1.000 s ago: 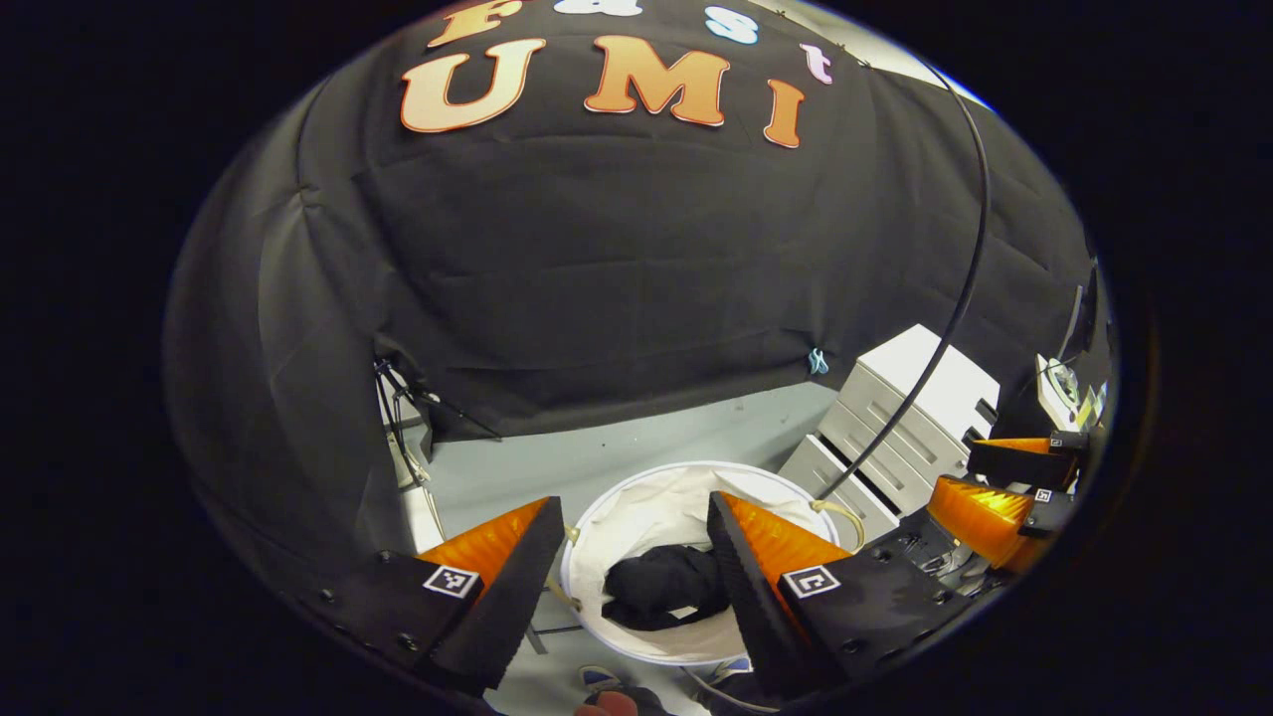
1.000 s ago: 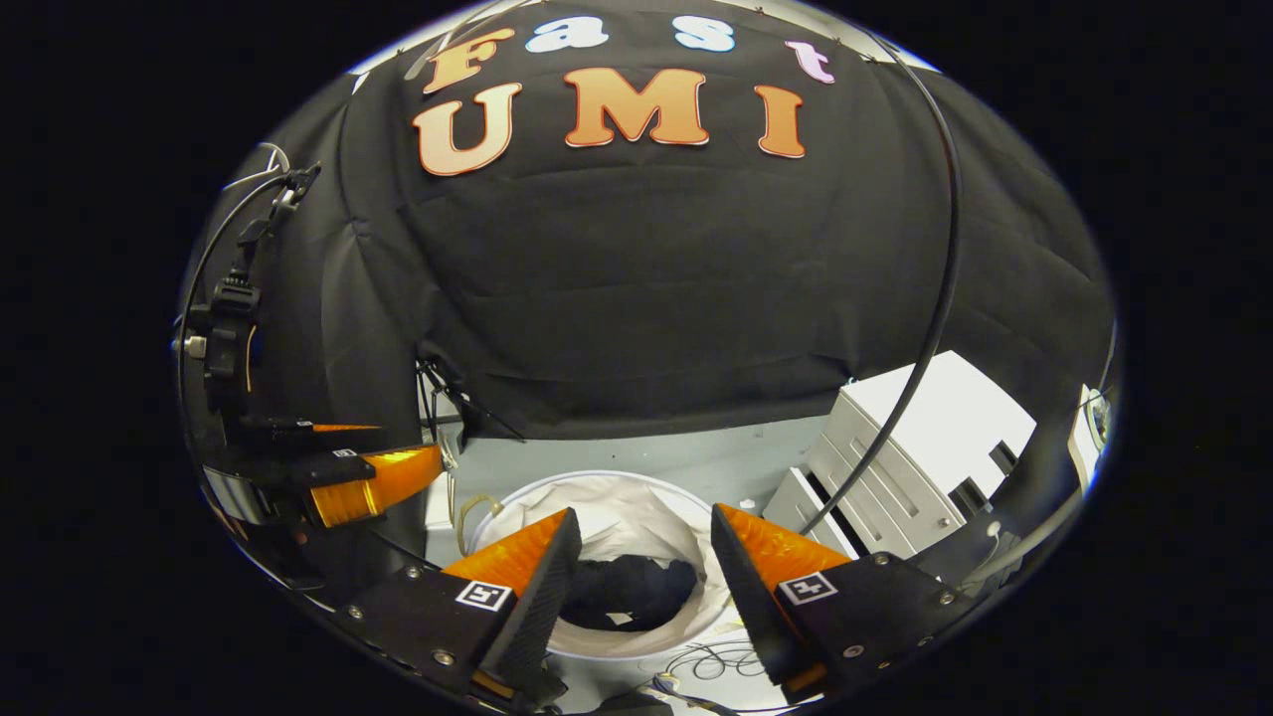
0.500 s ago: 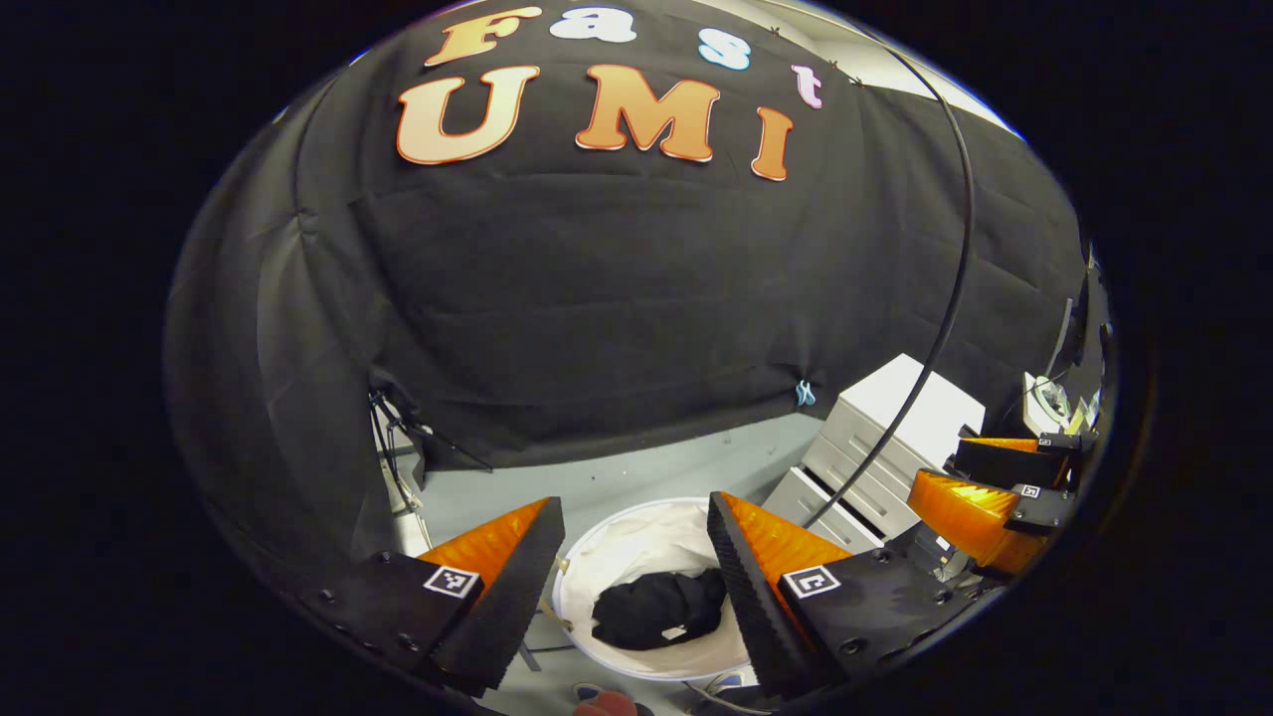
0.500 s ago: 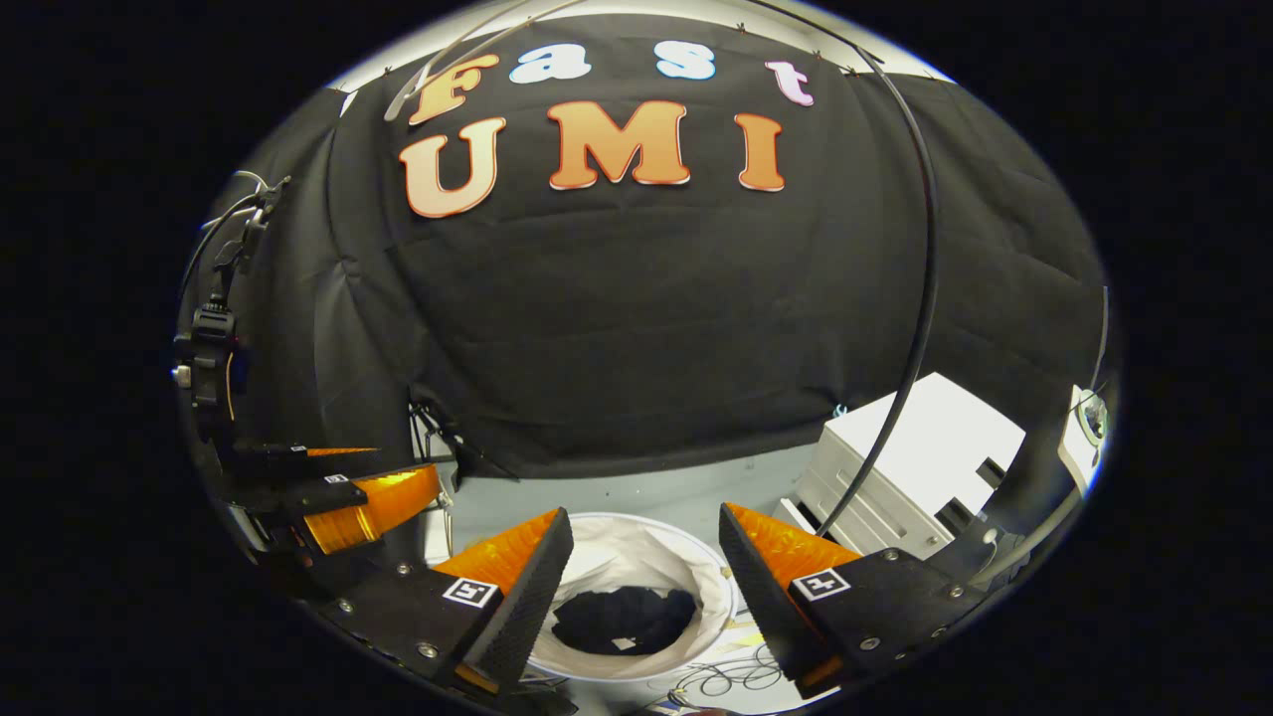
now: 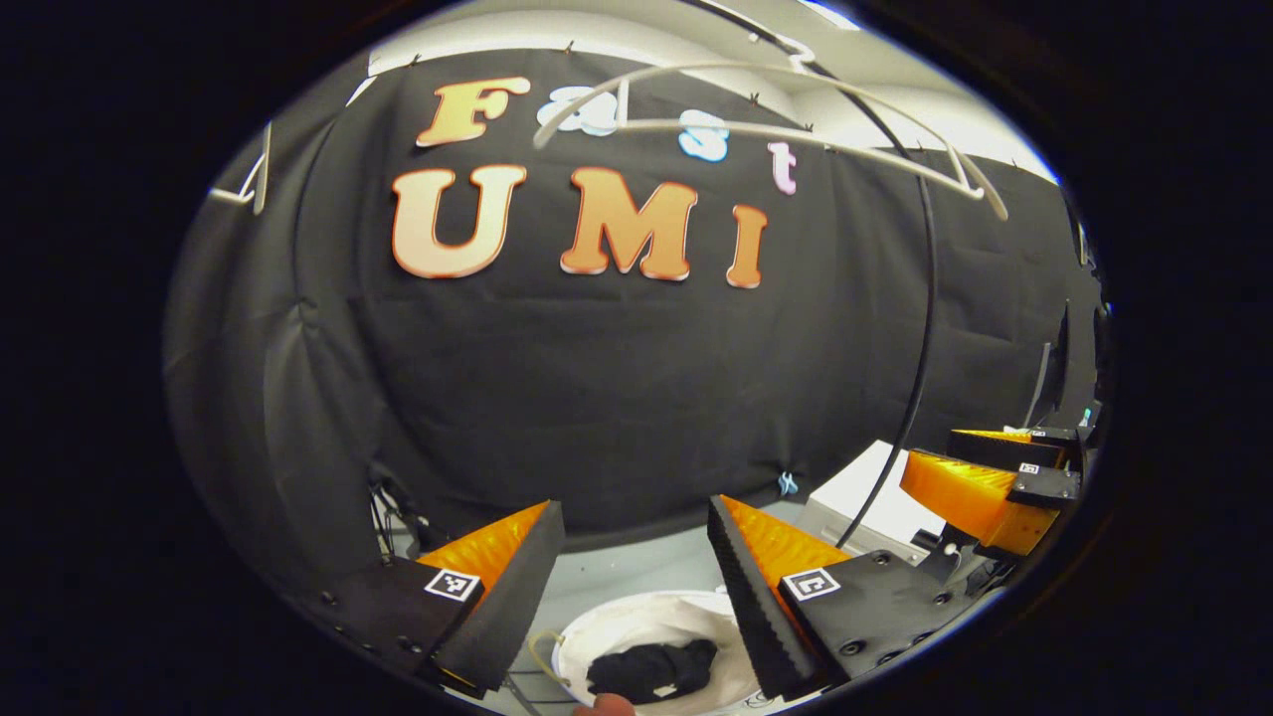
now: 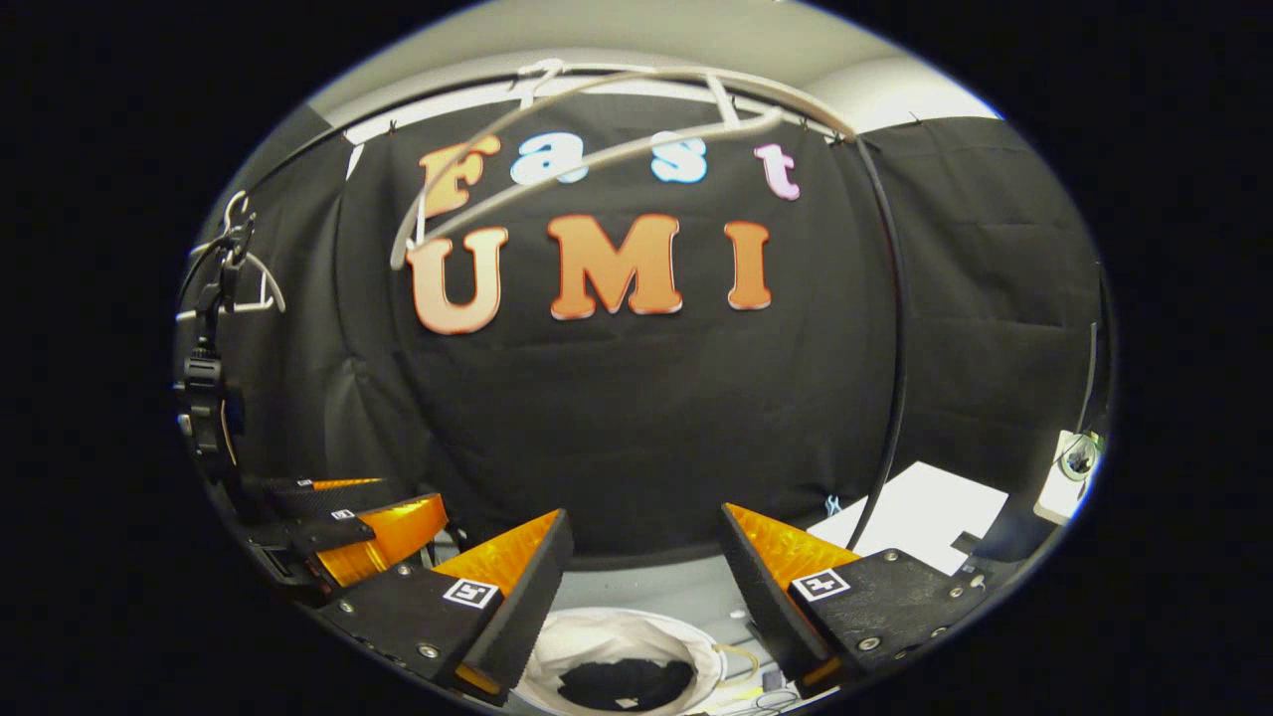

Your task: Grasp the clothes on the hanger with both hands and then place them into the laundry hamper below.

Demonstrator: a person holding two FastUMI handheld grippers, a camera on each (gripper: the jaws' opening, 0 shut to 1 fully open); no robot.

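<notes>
Both grippers spread wide, holding nothing: left gripper [image 5: 636, 517], right gripper [image 6: 646, 527]. Black clothes [image 5: 651, 668] lie bunched inside the white laundry hamper [image 5: 607, 636] on the floor, below the fingers. White hanger [image 5: 756, 124] hangs bare overhead, well above the hamper.

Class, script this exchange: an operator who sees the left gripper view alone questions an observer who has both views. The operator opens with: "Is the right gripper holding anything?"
Observer: No. In the right gripper view the right gripper is open, with nothing between its fingers.
Operator: What lies beneath it?
Observer: The hamper sits low between those fingers, with a black garment inside.
Operator: How does my gripper look from there?
Observer: The left gripper is at that view's left side, and a black cable rises from its body.
</notes>
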